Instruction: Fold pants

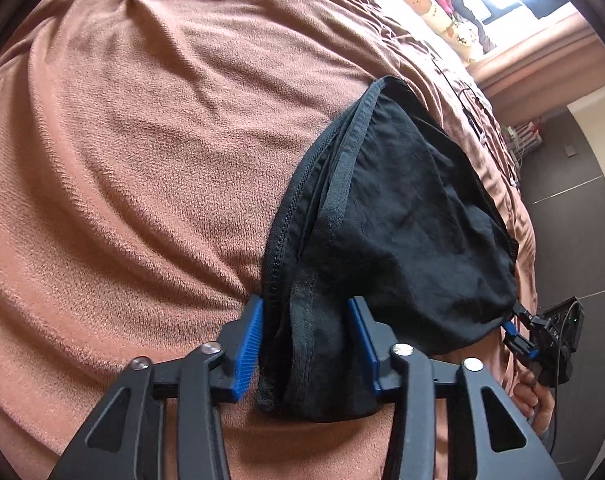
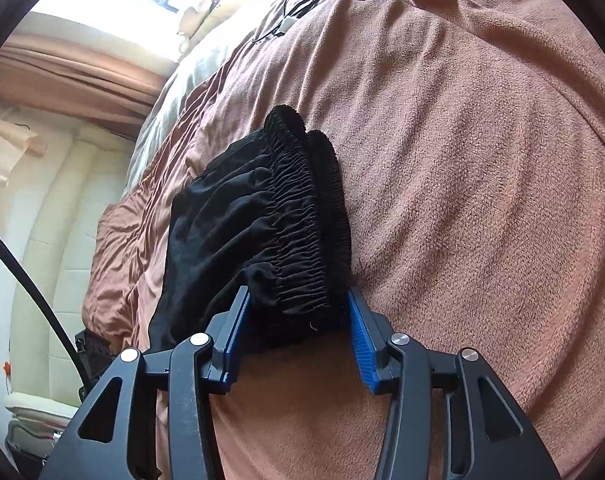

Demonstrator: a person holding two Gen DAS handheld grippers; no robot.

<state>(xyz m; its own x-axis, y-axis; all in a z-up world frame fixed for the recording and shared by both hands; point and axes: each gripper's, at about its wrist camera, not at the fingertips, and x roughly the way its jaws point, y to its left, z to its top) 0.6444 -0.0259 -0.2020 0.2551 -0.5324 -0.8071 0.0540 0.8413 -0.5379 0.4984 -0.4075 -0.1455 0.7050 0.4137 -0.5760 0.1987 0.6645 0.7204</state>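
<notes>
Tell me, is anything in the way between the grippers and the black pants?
Nothing visible is. The pants lie on the brown blanket, and their fabric already sits between the blue pads of both the left gripper and the right gripper. Only bare blanket surrounds them.

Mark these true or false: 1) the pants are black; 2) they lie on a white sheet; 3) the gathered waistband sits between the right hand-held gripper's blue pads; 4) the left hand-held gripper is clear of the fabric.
1) True: the black fabric pants are black.
2) False: they lie on a brown fleece blanket.
3) True: the elastic waistband sits at the right hand-held gripper.
4) False: the left hand-held gripper has fabric between its pads.
</notes>
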